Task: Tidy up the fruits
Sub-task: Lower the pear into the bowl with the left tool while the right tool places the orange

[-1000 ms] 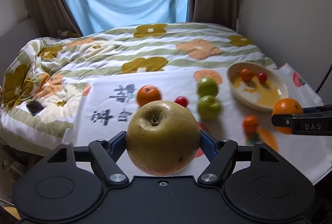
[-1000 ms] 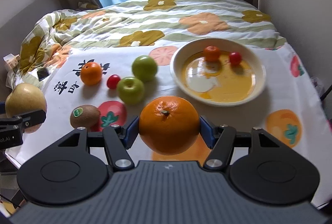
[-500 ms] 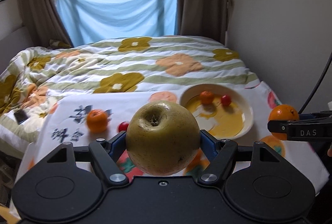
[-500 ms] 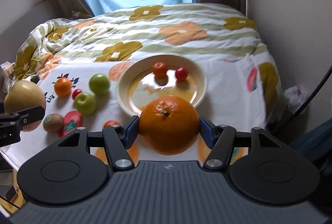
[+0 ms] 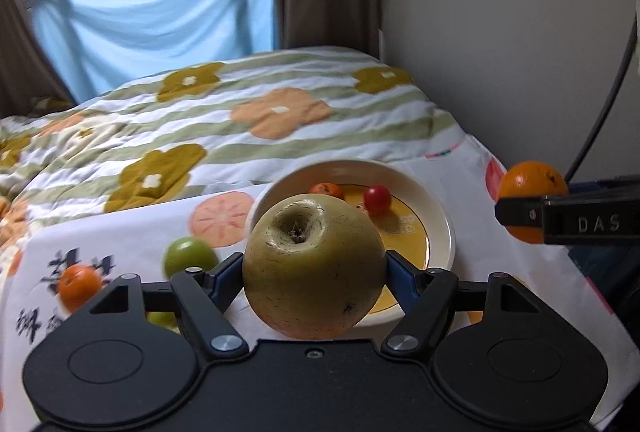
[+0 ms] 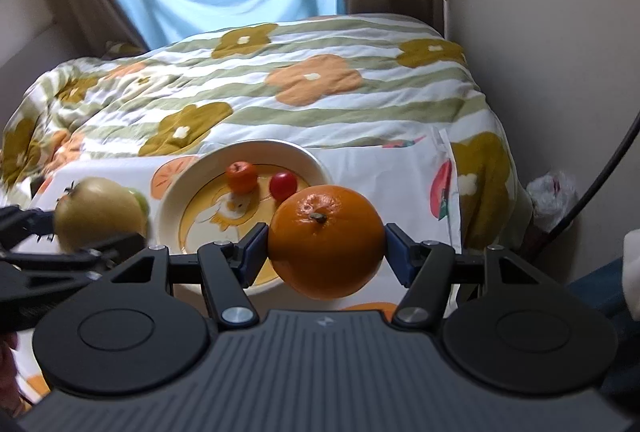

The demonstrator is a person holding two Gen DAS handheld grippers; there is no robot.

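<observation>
Fruit on cloth: a small orange mandarin [image 5: 78, 286] and a round green apple [image 5: 188, 256] lie at my far left on the white fruit-printed tablecloth [image 5: 132, 228], well apart from anything I hold.
Left gripper: my left gripper [image 5: 314, 272] clamps a big yellow-green russet pear [image 5: 314, 268] between its blue pads, stem hollow facing up and away.
Plate: the shallow cream plate with a yellow centre [image 5: 442, 228] lies straight ahead of and below the pear, its near rim hidden behind the fruit; a small mandarin [image 6: 241, 176] and a red cherry tomato [image 6: 283, 185] sit touching nothing else at its far side.
Right gripper: my right gripper [image 6: 326, 248] grips a large round orange [image 6: 326, 242], stem up, off the plate's right rim.
Key relation: I judge the left hand nearer the open near-centre of the plate; the pear needs only to go forward and down, while the orange must come leftward.
Axis: both fruits are near-round, so I reckon orientation barely matters.
</observation>
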